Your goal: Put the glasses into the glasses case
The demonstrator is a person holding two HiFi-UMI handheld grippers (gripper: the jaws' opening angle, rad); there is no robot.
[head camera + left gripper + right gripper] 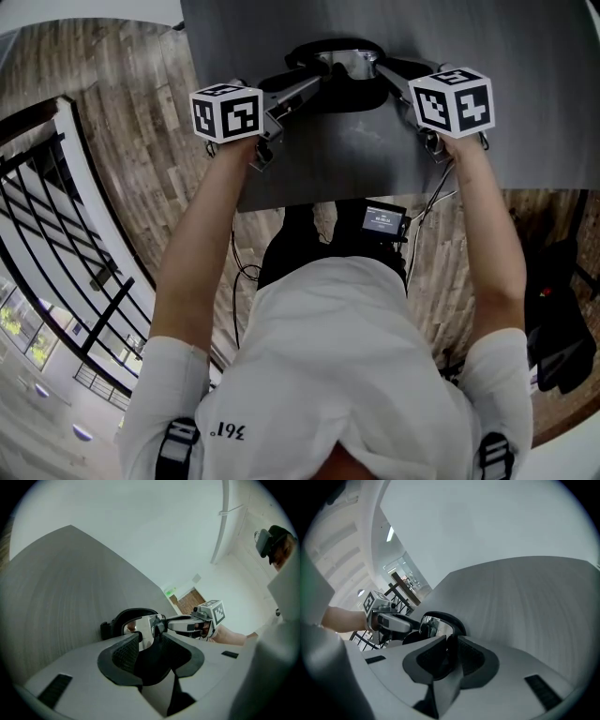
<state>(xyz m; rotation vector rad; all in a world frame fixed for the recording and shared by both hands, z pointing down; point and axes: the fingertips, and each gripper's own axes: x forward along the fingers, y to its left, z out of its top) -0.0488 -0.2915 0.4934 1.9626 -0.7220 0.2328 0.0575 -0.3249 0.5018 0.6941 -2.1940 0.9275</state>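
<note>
Glasses (345,62) lie over the grey desk (328,159), their long axis running left to right. At the glasses' left end, the left gripper (309,86) has its jaws clamped on the black frame. At the glasses' right end, the right gripper (392,69) has its jaws pinched almost together on a thin side piece. Both hands are equally near, so the coming move probably needs them travelling together.

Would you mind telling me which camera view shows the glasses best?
The left gripper view: the glasses are close ahead, with the mirrored lens and black frame plain to see. The right gripper view shows them close too, but less of the lens. The head view shows them small, near the picture's top.
</note>
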